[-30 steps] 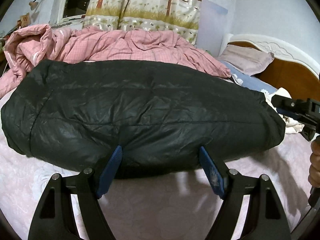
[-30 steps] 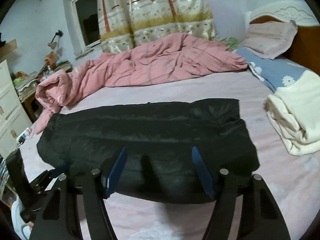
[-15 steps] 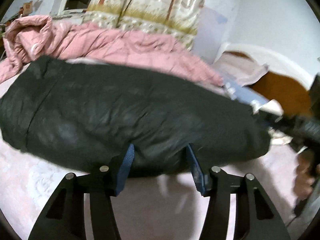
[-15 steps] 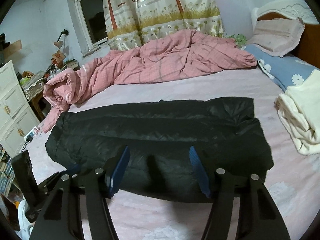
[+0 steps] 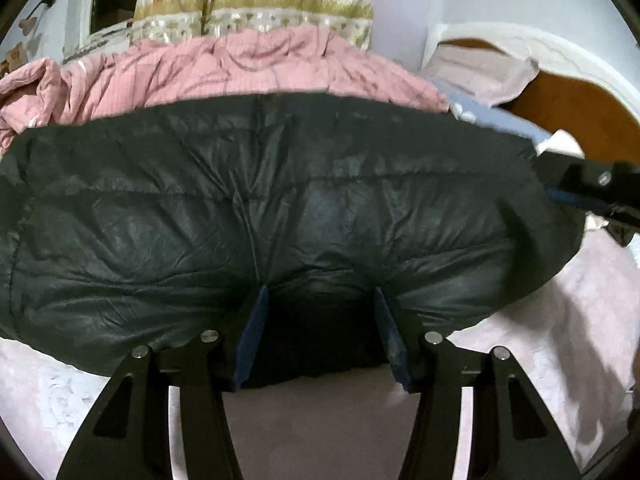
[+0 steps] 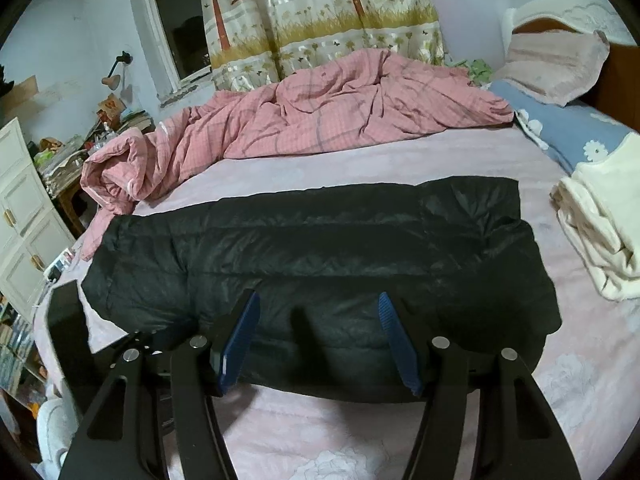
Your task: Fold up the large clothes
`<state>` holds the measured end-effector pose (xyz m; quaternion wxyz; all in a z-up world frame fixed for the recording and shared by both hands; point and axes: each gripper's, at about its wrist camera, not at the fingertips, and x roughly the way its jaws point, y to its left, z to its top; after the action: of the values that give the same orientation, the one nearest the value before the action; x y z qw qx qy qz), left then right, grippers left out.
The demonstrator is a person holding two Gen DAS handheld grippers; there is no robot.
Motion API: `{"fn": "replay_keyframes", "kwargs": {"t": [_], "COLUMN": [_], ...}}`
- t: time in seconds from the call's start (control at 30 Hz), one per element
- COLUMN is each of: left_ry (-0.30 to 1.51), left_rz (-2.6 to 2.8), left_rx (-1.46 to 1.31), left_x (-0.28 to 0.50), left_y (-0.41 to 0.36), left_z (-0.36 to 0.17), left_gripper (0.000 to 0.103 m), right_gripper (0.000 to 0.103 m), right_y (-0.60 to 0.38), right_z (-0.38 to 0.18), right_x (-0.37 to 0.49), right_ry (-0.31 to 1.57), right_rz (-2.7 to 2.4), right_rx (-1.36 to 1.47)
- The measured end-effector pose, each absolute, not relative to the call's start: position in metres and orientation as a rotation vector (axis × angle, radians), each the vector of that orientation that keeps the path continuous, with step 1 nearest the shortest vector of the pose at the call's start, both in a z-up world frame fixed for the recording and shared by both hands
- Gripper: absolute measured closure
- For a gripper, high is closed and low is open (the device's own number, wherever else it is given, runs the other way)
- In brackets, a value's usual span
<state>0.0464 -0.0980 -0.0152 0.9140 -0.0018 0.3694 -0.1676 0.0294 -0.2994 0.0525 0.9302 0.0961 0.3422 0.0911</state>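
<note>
A black puffy down jacket [image 5: 280, 208] lies folded lengthwise across the pink bed sheet [image 5: 312, 424]; it also shows in the right wrist view [image 6: 340, 248]. My left gripper [image 5: 320, 292] is open, its blue pads pressed into the jacket's near edge with fabric bulging between them. My right gripper [image 6: 318, 300] is open above the jacket's near edge, a little right of the left one. The right gripper shows at the right rim of the left wrist view [image 5: 592, 188]. The left gripper shows low left in the right wrist view [image 6: 132, 344].
A crumpled pink checked quilt [image 6: 320, 116] lies along the far side of the bed. A folded cream garment [image 6: 600, 236] sits at the right, by a blue flowered pillow [image 6: 576, 136] and a headboard [image 5: 580, 112]. A white cabinet [image 6: 20, 220] stands left.
My left gripper has moved forward into the jacket's near edge and its fingers have narrowed. The right gripper has drifted slightly and stays open.
</note>
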Motion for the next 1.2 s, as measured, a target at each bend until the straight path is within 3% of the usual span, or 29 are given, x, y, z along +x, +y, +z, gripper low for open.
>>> {"fn": "replay_keyframes", "kwargs": {"t": [0.57, 0.77, 0.87, 1.2], "left_ry": [0.743, 0.742, 0.739, 0.755], "left_rz": [-0.385, -0.390, -0.391, -0.419], "left_rx": [-0.097, -0.107, -0.118, -0.195], "left_x": [0.040, 0.042, 0.041, 0.046], "left_y": [-0.084, -0.083, -0.081, -0.070], "left_z": [-0.022, -0.022, -0.023, -0.026], "left_gripper": [0.051, 0.051, 0.051, 0.052], "right_gripper": [0.047, 0.076, 0.086, 0.092], "right_y": [-0.249, -0.238, -0.232, -0.222], "right_z": [0.057, 0.048, 0.041, 0.000], "right_x": [0.112, 0.132, 0.131, 0.144], "right_ry": [1.002, 1.083, 1.100, 1.228], "right_rz": [0.264, 0.296, 0.344, 0.433], "right_rx": [0.324, 0.335, 0.343, 0.361]}}
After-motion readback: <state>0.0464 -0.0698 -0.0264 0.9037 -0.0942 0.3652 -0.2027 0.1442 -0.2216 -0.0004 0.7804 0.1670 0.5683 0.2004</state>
